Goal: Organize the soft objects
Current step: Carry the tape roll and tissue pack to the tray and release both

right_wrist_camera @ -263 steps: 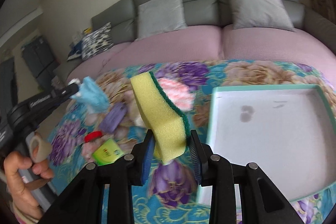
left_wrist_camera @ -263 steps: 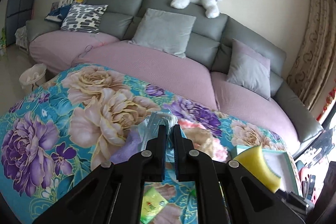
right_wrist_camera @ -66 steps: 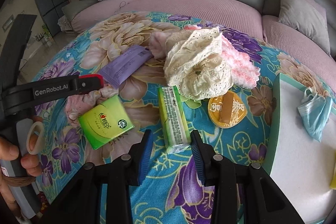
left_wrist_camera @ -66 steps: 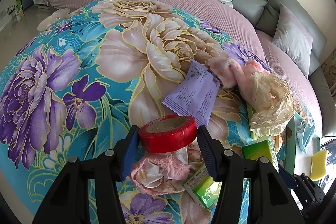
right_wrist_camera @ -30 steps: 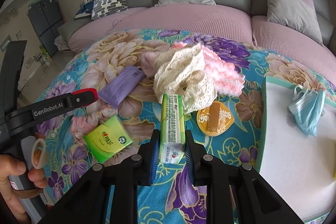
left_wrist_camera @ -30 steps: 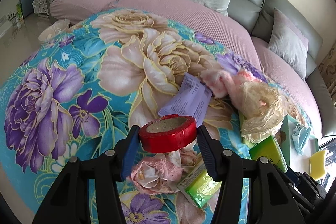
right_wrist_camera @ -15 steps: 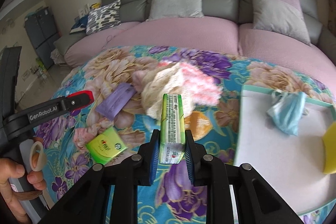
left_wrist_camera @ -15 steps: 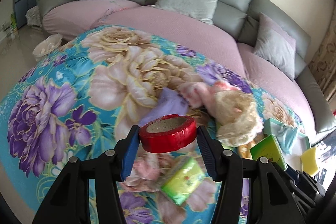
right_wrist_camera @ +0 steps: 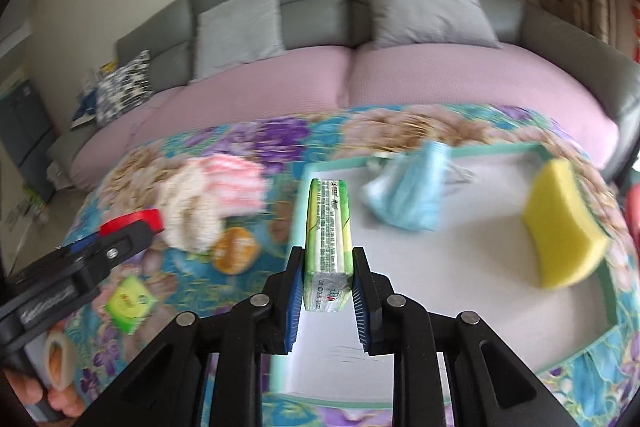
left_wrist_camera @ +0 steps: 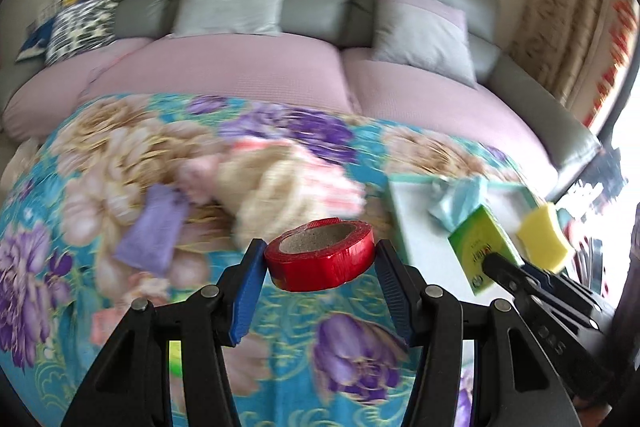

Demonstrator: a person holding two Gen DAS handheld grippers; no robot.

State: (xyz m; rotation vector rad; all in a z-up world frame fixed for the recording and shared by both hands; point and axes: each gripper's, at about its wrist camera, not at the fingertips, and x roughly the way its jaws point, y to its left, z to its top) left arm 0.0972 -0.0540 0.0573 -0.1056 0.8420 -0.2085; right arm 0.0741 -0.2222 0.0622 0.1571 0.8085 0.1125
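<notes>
The right gripper (right_wrist_camera: pixel 325 301) has its jaws closed narrowly on a green tissue pack (right_wrist_camera: pixel 328 239), clamped across its thin sides, standing on edge with its long axis running away from the camera toward 12 o'clock; small print runs along its top edge but is too fine to read. The pack is held above the near left part of the white tray (right_wrist_camera: pixel 472 267), whose mint-green rim (right_wrist_camera: pixel 608 291) bounds it at 3 o'clock. In the tray lie a crumpled blue face mask (right_wrist_camera: pixel 408 195) at 1 o'clock and a yellow sponge (right_wrist_camera: pixel 560 231) at 3 o'clock, with bare tray floor between and in front of them. The left gripper (left_wrist_camera: pixel 320 279) has its jaws about half spread, pressed on a red tape roll (left_wrist_camera: pixel 320 255) lying flat, its cardboard core facing up, held above the floral surface (left_wrist_camera: pixel 300 327). Beyond it at 11 o'clock sit a cream lace cloth (left_wrist_camera: pixel 264 195) and a purple packet (left_wrist_camera: pixel 154 231), both blurred. A second green pack (right_wrist_camera: pixel 130 299) lies on the surface at 9 o'clock of the right gripper; its label is unreadable.
</notes>
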